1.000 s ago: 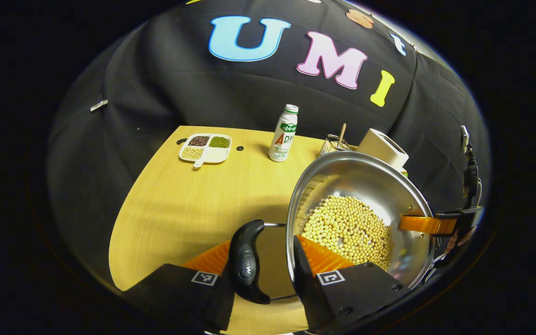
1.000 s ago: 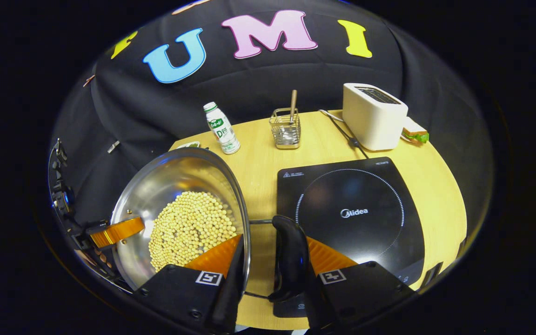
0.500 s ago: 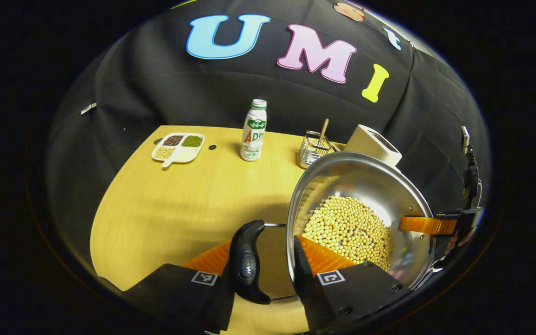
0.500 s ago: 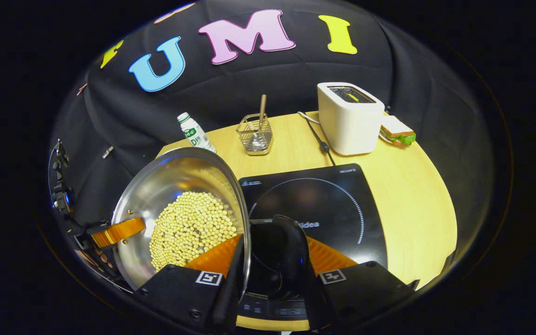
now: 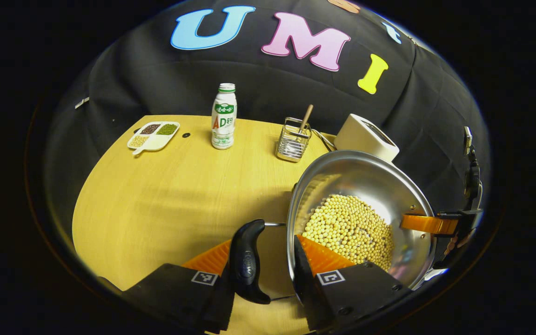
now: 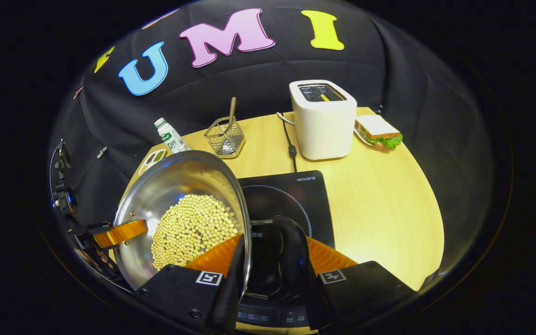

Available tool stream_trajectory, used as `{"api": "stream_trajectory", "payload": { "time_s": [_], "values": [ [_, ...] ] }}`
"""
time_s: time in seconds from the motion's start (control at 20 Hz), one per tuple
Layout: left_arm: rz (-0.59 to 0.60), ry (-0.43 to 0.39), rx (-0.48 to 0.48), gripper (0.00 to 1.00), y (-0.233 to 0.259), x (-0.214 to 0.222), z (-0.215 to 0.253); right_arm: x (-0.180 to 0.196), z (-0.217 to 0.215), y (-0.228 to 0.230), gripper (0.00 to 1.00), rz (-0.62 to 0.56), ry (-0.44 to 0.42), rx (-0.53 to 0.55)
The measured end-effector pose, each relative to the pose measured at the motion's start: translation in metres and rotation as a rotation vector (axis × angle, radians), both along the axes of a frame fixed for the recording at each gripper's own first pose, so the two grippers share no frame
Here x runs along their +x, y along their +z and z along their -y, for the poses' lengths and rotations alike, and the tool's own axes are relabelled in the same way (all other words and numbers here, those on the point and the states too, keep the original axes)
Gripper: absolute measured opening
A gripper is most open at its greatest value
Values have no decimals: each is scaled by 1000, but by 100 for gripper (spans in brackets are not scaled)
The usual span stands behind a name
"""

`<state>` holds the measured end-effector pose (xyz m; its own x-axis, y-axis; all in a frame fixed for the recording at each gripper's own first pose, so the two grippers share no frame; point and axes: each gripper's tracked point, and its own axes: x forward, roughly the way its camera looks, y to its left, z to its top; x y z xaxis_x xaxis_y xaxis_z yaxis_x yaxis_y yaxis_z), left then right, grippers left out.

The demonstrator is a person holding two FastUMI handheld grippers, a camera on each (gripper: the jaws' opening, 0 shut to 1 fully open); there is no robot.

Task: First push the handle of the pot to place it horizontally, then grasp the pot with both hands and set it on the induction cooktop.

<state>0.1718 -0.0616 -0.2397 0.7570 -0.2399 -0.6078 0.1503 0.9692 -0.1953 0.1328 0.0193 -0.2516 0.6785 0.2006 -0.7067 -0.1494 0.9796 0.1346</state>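
A steel pot (image 5: 365,181) holding pale round beans hangs lifted between both grippers. In the left gripper view my left gripper (image 5: 263,242) is shut on the pot's black handle (image 5: 245,260) and rim, one finger outside and one inside the pot. The right gripper view has my right gripper (image 6: 272,239) shut the same way on the opposite black handle (image 6: 291,253) of the pot (image 6: 179,186). The black induction cooktop (image 6: 296,195) lies right under that handle and the pot's right side. Each view shows the other gripper's finger across the pot's far rim.
On the wooden table (image 5: 165,195) stand a drink bottle (image 5: 224,116), a divided dish of beans (image 5: 153,136) and a wire basket (image 5: 292,139). A white toaster (image 6: 323,118) with its cord and a sandwich (image 6: 379,132) sit behind the cooktop.
Both grippers have carried the pot to the right; the cooktop has slid under the right handle and the pot. Their hold on the handles is unchanged.
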Motion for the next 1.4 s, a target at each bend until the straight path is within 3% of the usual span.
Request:
{"api": "stream_trajectory", "payload": {
  "time_s": [0.1,0.2,0.65,1.05,1.1,1.25,1.4],
  "values": [
    [-10,1,0,62,-4,7,11,8,10,-4,55,-6,-4,-1],
    [-13,3,5,62,-7,13,21,14,20,-7,60,-14,-7,1],
    [-8,0,25,62,-22,33,56,36,54,-26,60,-47,-15,9],
    [-12,8,33,63,-33,42,60,43,60,-39,58,-62,-10,19],
    [-16,8,33,64,-33,41,60,44,60,-39,61,-63,-12,24],
    [-26,5,48,66,-35,41,60,43,60,-40,58,-69,-11,28],
    [-36,0,55,68,-36,40,60,42,60,-39,62,-74,-13,32]
  ]
}}
